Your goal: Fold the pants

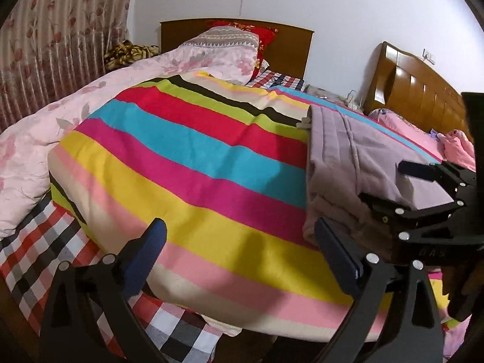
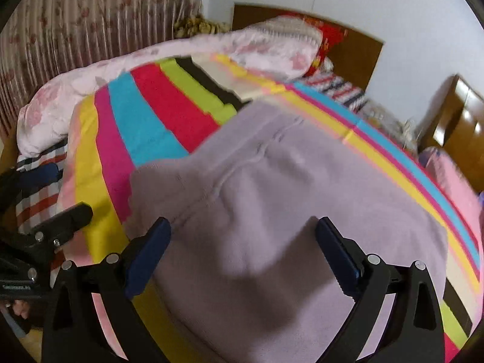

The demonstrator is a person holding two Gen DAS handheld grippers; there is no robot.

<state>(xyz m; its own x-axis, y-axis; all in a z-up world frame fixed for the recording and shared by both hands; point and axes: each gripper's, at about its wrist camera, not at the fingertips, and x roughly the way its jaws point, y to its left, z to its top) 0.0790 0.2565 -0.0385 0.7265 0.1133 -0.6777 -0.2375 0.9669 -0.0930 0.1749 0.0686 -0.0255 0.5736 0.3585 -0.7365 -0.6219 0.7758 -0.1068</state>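
Note:
The lilac pants point(image 2: 272, 187) lie folded on a bright striped quilt point(image 1: 187, 157), with a seam running up their middle. In the left wrist view the pants point(image 1: 348, 151) rest at the quilt's right side. My left gripper point(image 1: 242, 239) hangs open over the bare quilt to the left of the pants, with nothing between its blue pads point(image 1: 154, 242). My right gripper point(image 2: 243, 236) stands open just above the near end of the pants, its pads not pressing the cloth. The right gripper point(image 1: 384, 183) also shows over the pants in the left wrist view, and the left gripper point(image 2: 63, 192) appears at the left edge of the right wrist view.
A pink floral duvet point(image 1: 45, 139) is heaped along the quilt's left and far side. A checked sheet point(image 1: 33, 251) shows at the near left bed edge. Two wooden headboards point(image 1: 417, 90) stand against the back wall, with pillows point(image 1: 230, 39). A floral curtain point(image 1: 60, 30) hangs at the left.

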